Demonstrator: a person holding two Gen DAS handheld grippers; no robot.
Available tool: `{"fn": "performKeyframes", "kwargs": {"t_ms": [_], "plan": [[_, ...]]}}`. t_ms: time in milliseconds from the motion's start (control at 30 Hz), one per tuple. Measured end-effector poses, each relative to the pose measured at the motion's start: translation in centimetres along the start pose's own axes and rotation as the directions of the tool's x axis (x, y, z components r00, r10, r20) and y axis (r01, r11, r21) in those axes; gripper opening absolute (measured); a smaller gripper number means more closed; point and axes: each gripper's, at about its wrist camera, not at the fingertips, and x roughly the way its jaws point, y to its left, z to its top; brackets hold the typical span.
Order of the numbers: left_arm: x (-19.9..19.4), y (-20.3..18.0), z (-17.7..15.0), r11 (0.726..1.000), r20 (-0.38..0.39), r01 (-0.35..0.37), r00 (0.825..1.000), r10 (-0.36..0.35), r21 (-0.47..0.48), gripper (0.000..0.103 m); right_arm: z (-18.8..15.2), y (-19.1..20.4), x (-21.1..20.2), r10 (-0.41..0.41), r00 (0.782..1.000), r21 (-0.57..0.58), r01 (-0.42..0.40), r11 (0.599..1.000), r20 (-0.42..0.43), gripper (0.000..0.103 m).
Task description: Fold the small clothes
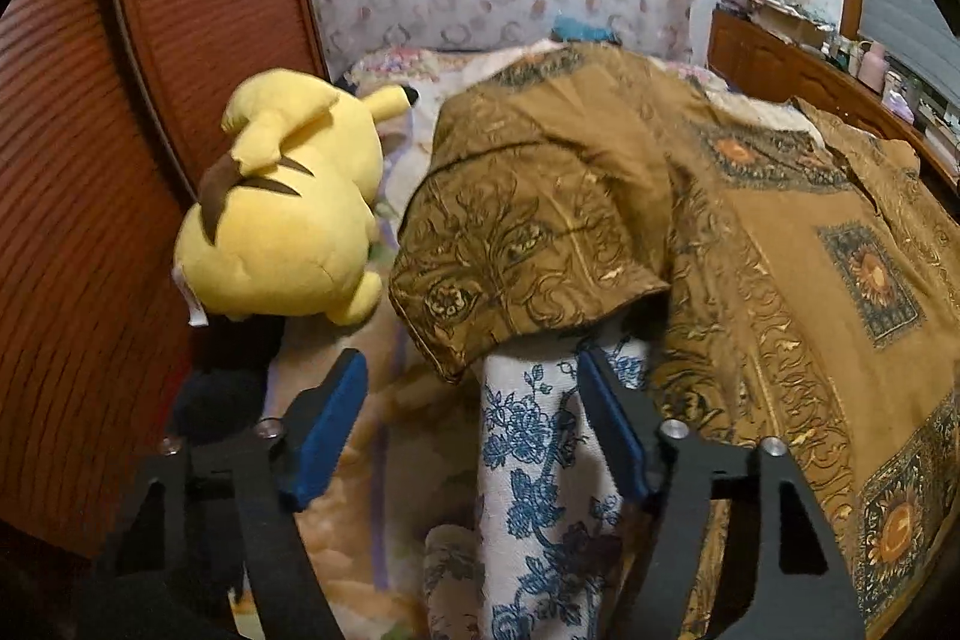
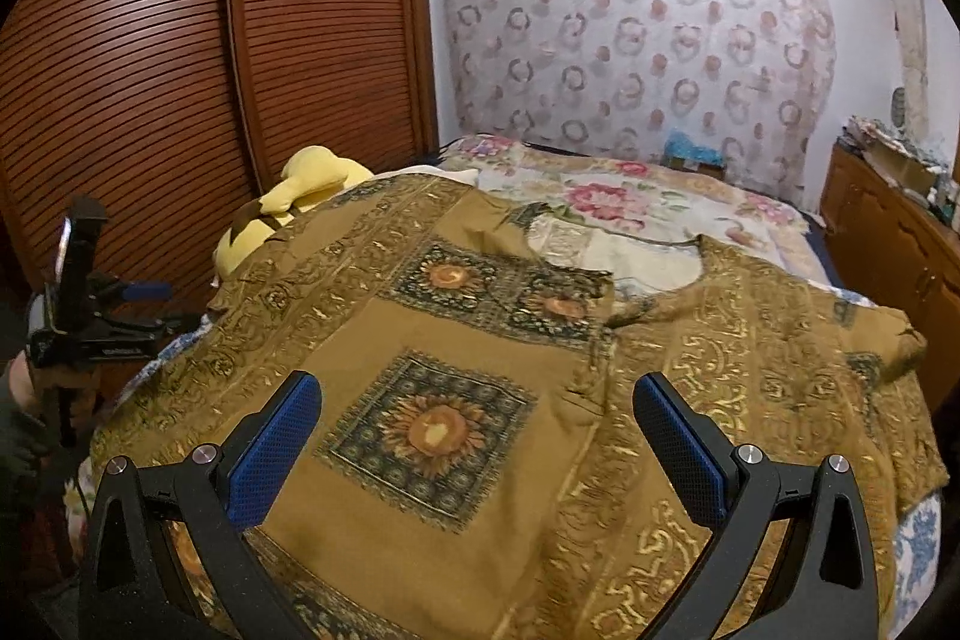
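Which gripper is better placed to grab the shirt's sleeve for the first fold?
Left, probably. The left gripper is open just below the hem of the brown patterned shirt's short sleeve. The right gripper, also open, hovers over the shirt's flat middle, away from any edge.

A mustard-brown short-sleeved cotton shirt [image 2: 480,370] printed with gold scrollwork bands and dark square panels holding orange sunflowers lies spread flat, front up, across the bed [image 2: 630,202]. Its open neckline points toward the far end of the bed and shows a pale lining inside. 1 sleeve [image 1: 528,244] sticks out on the side of the yellow plush toy [image 1: 288,208], its hem lifted clear of the bedding and hanging over a white cloth with blue flowers [image 1: 540,472]. The other sleeve [image 2: 882,340] lies flat at the opposite edge. The body of the shirt is mostly smooth, with slight wrinkles along the front opening.
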Motion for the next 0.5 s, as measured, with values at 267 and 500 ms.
{"fn": "performKeyframes", "kwargs": {"t_ms": [267,500], "plan": [[1.5,-0.3,1.3,0.999,-0.027,0.000,1.000,0.001,0.044,0.065,-0.1,0.3,0.4,0.006,1.000,-0.004,-0.006,1.000,0.001,0.103],[2.3,0.3,2.5,0.997,-0.047,0.076,0.996,-0.075,0.024,0.007,-0.1,0.4,0.5,-0.003,1.000,0.021,0.003,1.000,0.003,0.103]]}}
